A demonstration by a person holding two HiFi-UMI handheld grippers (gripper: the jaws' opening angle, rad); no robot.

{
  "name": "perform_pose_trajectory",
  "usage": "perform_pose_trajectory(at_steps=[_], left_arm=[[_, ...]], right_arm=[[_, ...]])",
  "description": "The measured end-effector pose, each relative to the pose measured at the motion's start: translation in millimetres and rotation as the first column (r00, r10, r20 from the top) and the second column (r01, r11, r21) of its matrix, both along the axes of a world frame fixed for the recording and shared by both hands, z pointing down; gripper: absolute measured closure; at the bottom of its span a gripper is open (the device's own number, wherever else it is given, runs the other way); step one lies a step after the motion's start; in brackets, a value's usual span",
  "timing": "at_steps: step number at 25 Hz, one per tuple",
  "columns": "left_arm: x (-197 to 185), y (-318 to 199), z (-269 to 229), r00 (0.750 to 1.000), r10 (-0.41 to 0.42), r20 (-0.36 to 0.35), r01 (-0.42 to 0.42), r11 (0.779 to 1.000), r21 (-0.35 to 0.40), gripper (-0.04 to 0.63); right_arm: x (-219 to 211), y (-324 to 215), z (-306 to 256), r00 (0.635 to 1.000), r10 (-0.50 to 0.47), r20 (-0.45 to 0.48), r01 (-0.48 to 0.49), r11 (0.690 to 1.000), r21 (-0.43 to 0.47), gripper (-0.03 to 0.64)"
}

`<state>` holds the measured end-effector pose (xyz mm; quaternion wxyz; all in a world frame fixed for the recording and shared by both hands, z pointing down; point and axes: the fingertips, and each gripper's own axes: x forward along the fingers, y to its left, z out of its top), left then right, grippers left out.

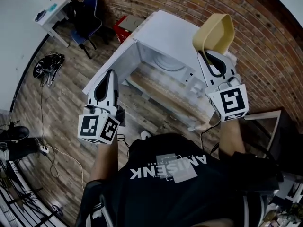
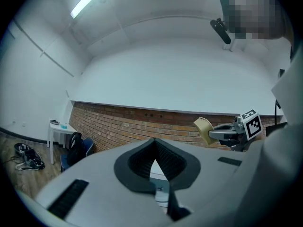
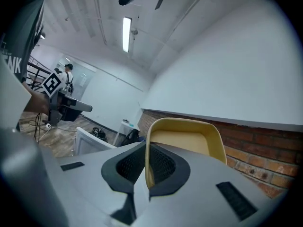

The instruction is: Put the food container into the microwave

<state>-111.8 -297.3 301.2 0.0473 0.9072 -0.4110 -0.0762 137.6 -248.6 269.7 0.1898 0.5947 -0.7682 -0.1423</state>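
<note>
A white microwave (image 1: 173,34) stands on a wooden bench with its door (image 1: 112,63) swung open to the left, showing the cavity (image 1: 161,67). My right gripper (image 1: 204,53) is shut on the rim of a yellow food container (image 1: 215,32), held tilted on edge above the microwave's right end. In the right gripper view the container (image 3: 184,138) stands up from between the pads (image 3: 161,167) of my right gripper (image 3: 147,148). My left gripper (image 1: 110,74) hovers in front of the open door, jaws together and holding nothing. The left gripper view shows that gripper (image 2: 154,143) and, at the right, the container (image 2: 203,129).
A brick wall (image 1: 265,46) runs behind the microwave. A blue chair (image 1: 87,20), a white desk (image 1: 52,8) and a red box (image 1: 124,28) stand at the back left. Cables (image 1: 47,65) lie on the wood floor. A screen (image 1: 267,126) sits at the right.
</note>
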Motion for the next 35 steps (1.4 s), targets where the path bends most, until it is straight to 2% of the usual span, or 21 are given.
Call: perform_pose_trajectory(at_steps=[11,15,22,25,30,35], left_arm=[[-26,-36,16,0.995,0.103,-0.007,-0.103,0.995,-0.013,0.583],[-27,-40,26,0.993,0.115,-0.020,-0.116,0.993,-0.037,0.583],[-22,-43,34,0.997,0.071,-0.026,-0.073,0.995,-0.067,0.583],[-18,-43,36,0.998,0.054,-0.017,-0.055,0.996,-0.073,0.583],[-13,-42,42,1.000,0.012,0.004,-0.012,0.996,-0.087,0.583],[-21,-37,46,0.999,-0.041,0.014,0.042,0.995,-0.092,0.583]], right_arm=[[-47,-19,21,0.998,0.046,-0.035,-0.047,0.998,-0.032,0.569],[-73,-23,36,0.996,-0.018,-0.086,0.011,0.997,-0.083,0.569],[-99,-37,70,0.980,-0.179,-0.087,0.162,0.972,-0.168,0.569],[-106,-41,86,0.967,-0.240,-0.086,0.218,0.953,-0.212,0.569],[-116,-48,116,0.926,-0.336,-0.171,0.284,0.919,-0.272,0.569],[-138,-47,141,0.887,-0.439,-0.143,0.378,0.868,-0.323,0.569]])
